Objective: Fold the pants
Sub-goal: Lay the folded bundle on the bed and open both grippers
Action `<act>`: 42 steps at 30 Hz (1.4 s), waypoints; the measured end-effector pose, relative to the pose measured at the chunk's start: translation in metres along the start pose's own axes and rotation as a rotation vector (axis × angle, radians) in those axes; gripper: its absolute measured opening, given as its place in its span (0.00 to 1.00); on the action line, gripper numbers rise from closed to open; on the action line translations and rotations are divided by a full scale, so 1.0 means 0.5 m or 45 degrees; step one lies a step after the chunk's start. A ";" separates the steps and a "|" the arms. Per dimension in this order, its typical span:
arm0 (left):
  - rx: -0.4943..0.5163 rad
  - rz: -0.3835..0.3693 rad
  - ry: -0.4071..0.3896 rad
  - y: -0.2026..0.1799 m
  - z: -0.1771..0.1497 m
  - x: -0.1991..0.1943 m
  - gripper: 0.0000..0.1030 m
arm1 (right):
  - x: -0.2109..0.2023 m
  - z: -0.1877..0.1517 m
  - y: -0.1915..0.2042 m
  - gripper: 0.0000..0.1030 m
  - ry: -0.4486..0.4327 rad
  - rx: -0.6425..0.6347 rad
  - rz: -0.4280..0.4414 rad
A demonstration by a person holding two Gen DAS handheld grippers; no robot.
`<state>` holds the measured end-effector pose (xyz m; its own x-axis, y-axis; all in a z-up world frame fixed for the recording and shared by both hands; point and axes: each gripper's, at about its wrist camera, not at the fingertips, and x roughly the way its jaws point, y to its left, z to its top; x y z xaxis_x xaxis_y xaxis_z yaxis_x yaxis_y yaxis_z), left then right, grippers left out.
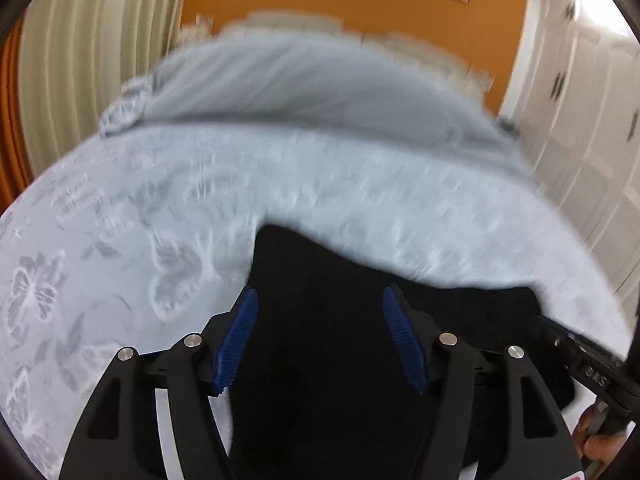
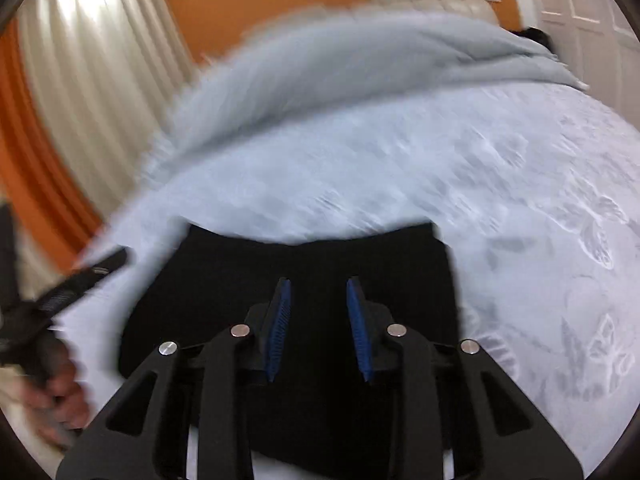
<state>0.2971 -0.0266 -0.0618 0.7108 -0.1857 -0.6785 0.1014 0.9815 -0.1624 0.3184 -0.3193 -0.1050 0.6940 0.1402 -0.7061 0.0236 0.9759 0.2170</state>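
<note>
The black pants lie folded into a compact block on the pale blue bedspread; they also show in the right wrist view. My left gripper is open, its blue pads spread above the pants, holding nothing. My right gripper is open over the pants too, its pads apart and empty. The left gripper also shows at the left edge of the right wrist view. Both views are blurred by motion.
A grey blanket is heaped at the far end of the bed. Behind it are an orange wall, cream curtains on the left and white closet doors on the right.
</note>
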 end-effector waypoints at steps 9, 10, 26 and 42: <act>-0.032 0.049 0.058 0.037 -0.039 0.048 0.62 | -0.052 -0.024 0.005 0.15 0.002 -0.036 -0.016; -0.002 0.074 0.083 0.031 -0.041 0.060 0.62 | -0.042 -0.034 0.002 0.15 0.034 -0.042 -0.041; 0.151 0.150 0.087 -0.024 -0.117 -0.073 0.62 | -0.221 -0.095 0.042 0.22 0.013 -0.042 -0.076; 0.225 0.185 0.009 -0.024 -0.220 -0.262 0.65 | -0.402 -0.239 0.074 0.42 -0.132 -0.052 -0.073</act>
<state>0.1261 -0.0190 -0.0499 0.7219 -0.0412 -0.6908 0.1189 0.9908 0.0651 0.0936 -0.2912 -0.0354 0.7631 0.0679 -0.6427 0.0374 0.9882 0.1487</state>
